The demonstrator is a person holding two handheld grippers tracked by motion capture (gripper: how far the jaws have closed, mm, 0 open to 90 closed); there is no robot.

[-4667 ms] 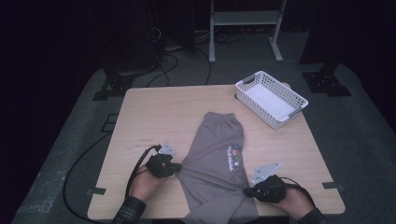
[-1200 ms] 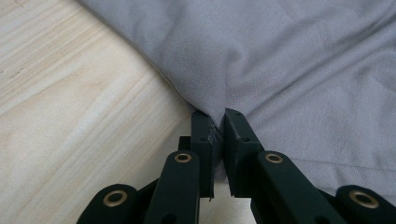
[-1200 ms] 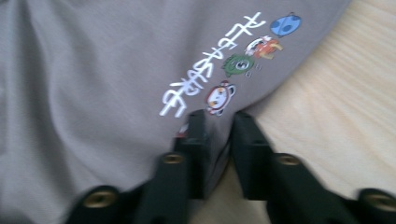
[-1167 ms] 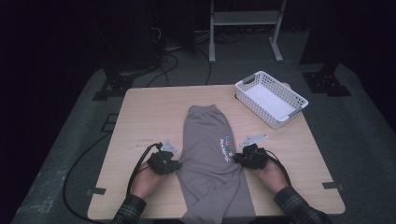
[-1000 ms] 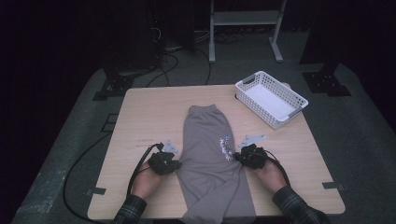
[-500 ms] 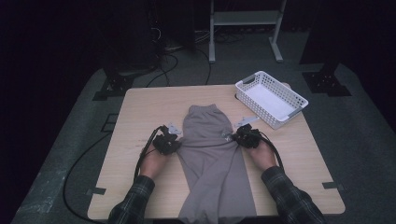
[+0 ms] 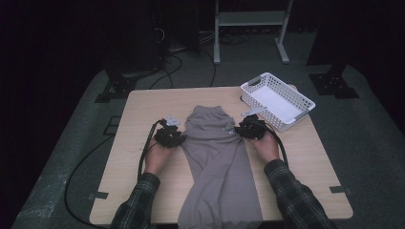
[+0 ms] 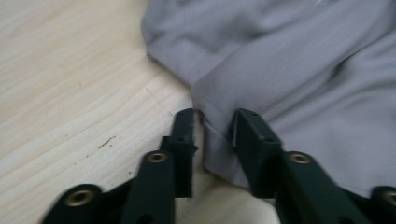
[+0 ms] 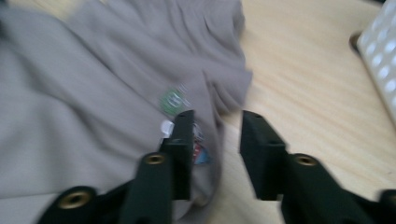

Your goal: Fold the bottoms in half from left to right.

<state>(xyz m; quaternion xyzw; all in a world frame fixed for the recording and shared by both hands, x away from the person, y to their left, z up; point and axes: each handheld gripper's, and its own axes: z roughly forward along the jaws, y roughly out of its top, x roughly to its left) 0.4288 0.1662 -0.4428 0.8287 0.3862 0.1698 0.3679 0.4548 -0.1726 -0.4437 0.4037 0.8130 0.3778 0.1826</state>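
Note:
A grey garment (image 7: 217,162) lies lengthwise down the middle of the wooden table (image 7: 143,107), its near end hanging over the front edge. My left gripper (image 7: 168,136) sits at its left side near the far end. In the left gripper view that gripper (image 8: 212,119) has its jaws apart, just opened, with the folded cloth edge (image 8: 303,70) loose between them. My right gripper (image 7: 249,128) is at the garment's right side. Its jaws (image 9: 215,119) have also just opened, with the cloth edge (image 9: 93,84) and a small printed logo (image 9: 172,99) beside them.
A white slotted basket (image 7: 277,100) stands at the table's far right corner, close to my right gripper, and its wall (image 9: 380,60) shows in the right gripper view. Black cables trail from both grippers. Bare wood lies on either side of the garment.
Both hands slid away from the person along the garment's sides, toward its far end. Both pairs of jaws parted. The garment is narrower than several seconds ago.

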